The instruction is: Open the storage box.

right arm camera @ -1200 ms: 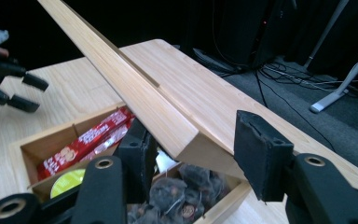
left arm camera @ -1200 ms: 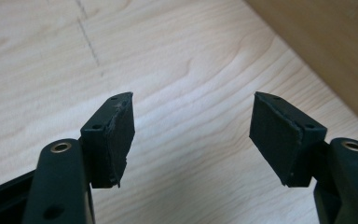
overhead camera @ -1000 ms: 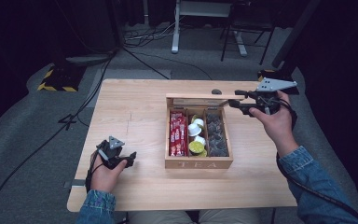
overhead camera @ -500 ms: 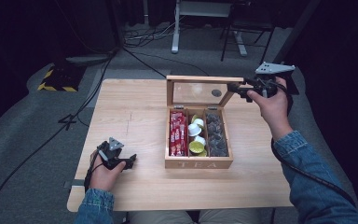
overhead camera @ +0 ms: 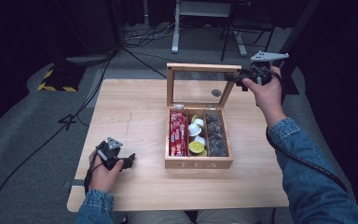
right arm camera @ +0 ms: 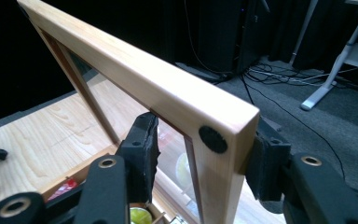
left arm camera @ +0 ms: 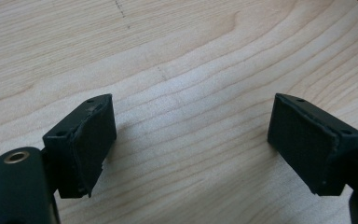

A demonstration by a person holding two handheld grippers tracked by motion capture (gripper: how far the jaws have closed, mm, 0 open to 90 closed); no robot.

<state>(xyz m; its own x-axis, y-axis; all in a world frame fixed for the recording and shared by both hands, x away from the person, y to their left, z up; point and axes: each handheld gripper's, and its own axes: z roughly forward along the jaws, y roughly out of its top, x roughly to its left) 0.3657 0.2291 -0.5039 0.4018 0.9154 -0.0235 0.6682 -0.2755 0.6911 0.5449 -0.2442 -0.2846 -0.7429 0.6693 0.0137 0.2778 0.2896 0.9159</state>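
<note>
One upright glass-paned wooden lid (overhead camera: 200, 86)

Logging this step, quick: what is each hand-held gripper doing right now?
Left hand-held gripper: open, jaws just widened, nothing between them.
Right hand-held gripper: closed on the tea box lid corner.

Open tabletop (overhead camera: 135, 116) left of upright lid (overhead camera: 200, 79)

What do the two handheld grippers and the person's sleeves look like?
Both are black. The left gripper and the right gripper each carry a grey three-cornered plate on top and trail a black cable. Their jaws end in flat, black, rectangular pads with small screw holes. The sleeves are blue denim.
</note>
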